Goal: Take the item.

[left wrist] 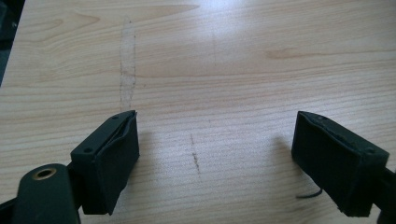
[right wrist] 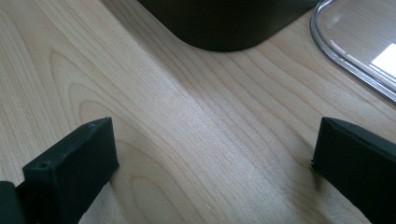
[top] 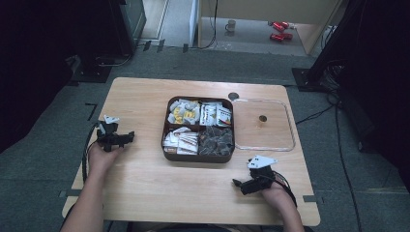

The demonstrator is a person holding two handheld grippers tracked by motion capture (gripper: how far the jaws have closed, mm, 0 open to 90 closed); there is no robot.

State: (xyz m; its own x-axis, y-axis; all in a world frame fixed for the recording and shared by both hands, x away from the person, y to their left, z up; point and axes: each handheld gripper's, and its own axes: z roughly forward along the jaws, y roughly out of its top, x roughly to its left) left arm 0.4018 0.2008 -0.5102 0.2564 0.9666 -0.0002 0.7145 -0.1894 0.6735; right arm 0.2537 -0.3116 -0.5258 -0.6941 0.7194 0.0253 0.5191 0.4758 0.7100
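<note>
Both grippers rest low on the wooden surface [top: 145, 183], well apart from each other: the left gripper [top: 126, 138] near the left edge, the right gripper [top: 238, 183] near the front, each with jaws spread wide and nothing between them, seemingly a ready pose. The brown four-compartment tray [top: 198, 157] of packets sits mid-surface, its clear lid [top: 263, 146] laid just beside it on the right, likely set aside so the compartments stay reachable.

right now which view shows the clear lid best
The high view: the whole clear lid lies flat on the table right of the brown tray. The right gripper view catches one rounded corner; the left gripper view faces bare wood.
</note>
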